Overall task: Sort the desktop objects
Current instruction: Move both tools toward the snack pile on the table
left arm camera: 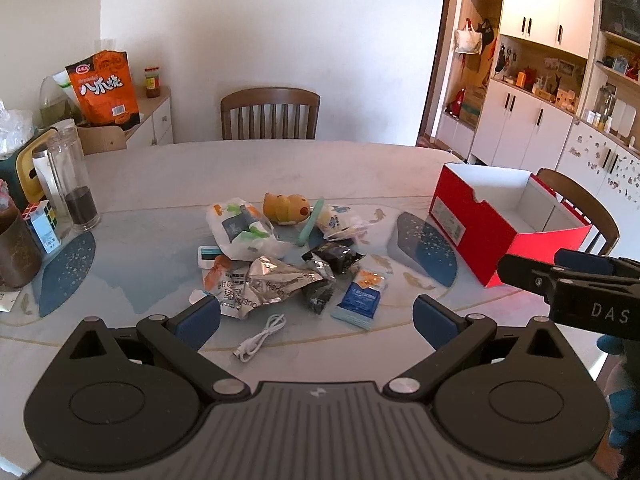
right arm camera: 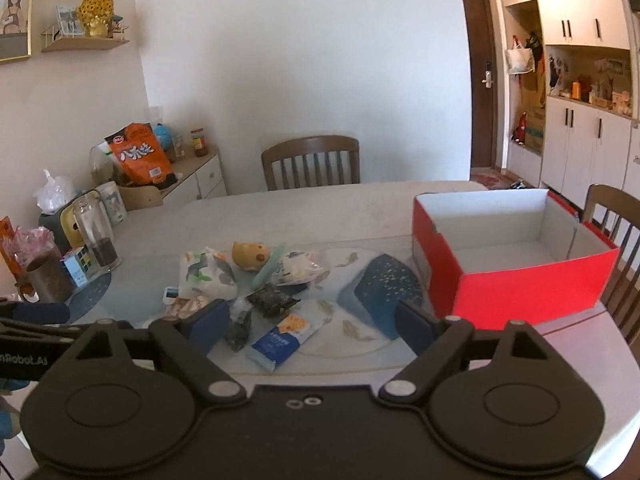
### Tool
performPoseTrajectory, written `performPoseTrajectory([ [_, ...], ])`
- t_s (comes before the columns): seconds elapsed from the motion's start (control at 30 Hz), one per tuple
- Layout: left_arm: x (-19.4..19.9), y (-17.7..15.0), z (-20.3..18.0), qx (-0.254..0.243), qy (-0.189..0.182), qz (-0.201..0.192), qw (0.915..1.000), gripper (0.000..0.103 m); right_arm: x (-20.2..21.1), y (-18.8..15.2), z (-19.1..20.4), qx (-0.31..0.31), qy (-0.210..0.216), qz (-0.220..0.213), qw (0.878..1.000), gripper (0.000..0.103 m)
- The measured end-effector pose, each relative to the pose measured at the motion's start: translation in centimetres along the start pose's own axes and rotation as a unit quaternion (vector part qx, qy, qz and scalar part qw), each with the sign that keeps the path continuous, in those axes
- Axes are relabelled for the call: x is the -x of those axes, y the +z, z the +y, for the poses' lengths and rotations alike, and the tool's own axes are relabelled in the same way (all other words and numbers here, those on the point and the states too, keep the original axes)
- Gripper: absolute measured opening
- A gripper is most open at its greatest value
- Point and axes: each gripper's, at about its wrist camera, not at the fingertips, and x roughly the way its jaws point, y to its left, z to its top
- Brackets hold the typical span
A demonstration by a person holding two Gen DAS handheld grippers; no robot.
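A pile of small things lies mid-table: a yellow plush toy (left arm camera: 286, 208) (right arm camera: 250, 255), a white printed bag (left arm camera: 240, 228) (right arm camera: 204, 276), a silver foil wrapper (left arm camera: 276, 280), black wrappers (left arm camera: 334, 258) (right arm camera: 272, 300), a blue-and-white packet (left arm camera: 360, 300) (right arm camera: 280, 342) and a white cable (left arm camera: 262, 338). An open red box (left arm camera: 472, 236) (right arm camera: 520, 292) with a white inside stands at the right. My left gripper (left arm camera: 316, 320) hovers open over the near edge of the pile, holding nothing. My right gripper (right arm camera: 312, 322) is open too, above the blue packet, empty.
At the left stand a glass jar (left arm camera: 74, 184) (right arm camera: 96, 232), a Rubik's cube (left arm camera: 42, 220) (right arm camera: 82, 266), a brown cup (left arm camera: 16, 248) and an orange snack bag (left arm camera: 106, 88). Wooden chairs (left arm camera: 270, 114) (right arm camera: 612, 232) sit at the far side and right. Blue placemats (left arm camera: 428, 248) (right arm camera: 384, 292) lie on the table.
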Motion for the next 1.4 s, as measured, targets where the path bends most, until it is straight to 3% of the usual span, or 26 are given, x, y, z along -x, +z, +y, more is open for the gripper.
performPoseTrajectory([
  [0.27,-2.2,-0.1,3.1,0.012,0.004,0.020,0.9997,0.103,-2.8,-0.7,2.3,0.032,-0.005,0.031,0.999,0.087],
  [0.47,-4.4,-1.0,4.4,-0.015,0.002,0.030,0.9994,0.102,-5.6,-1.3,3.4,0.043,-0.006,0.053,0.998,0.080],
  [0.97,-11.9,-3.4,5.4,-0.078,-0.030,0.066,0.9943,0.098,-13.8,-3.2,5.2,0.073,-0.038,0.103,0.991,0.080],
  [1.1,-13.8,-4.0,5.3,-0.098,-0.035,0.085,0.9909,0.087,-15.9,-3.5,5.0,0.067,-0.050,0.119,0.989,0.080],
  [1.33,-15.2,-4.5,5.6,-0.113,-0.030,0.098,0.9884,0.079,-18.3,-3.8,4.8,0.055,-0.059,0.138,0.987,0.080],
  [1.4,-15.4,-4.5,5.8,-0.112,-0.034,0.104,0.9877,0.070,-18.8,-3.9,4.9,0.054,-0.059,0.141,0.987,0.080],
])
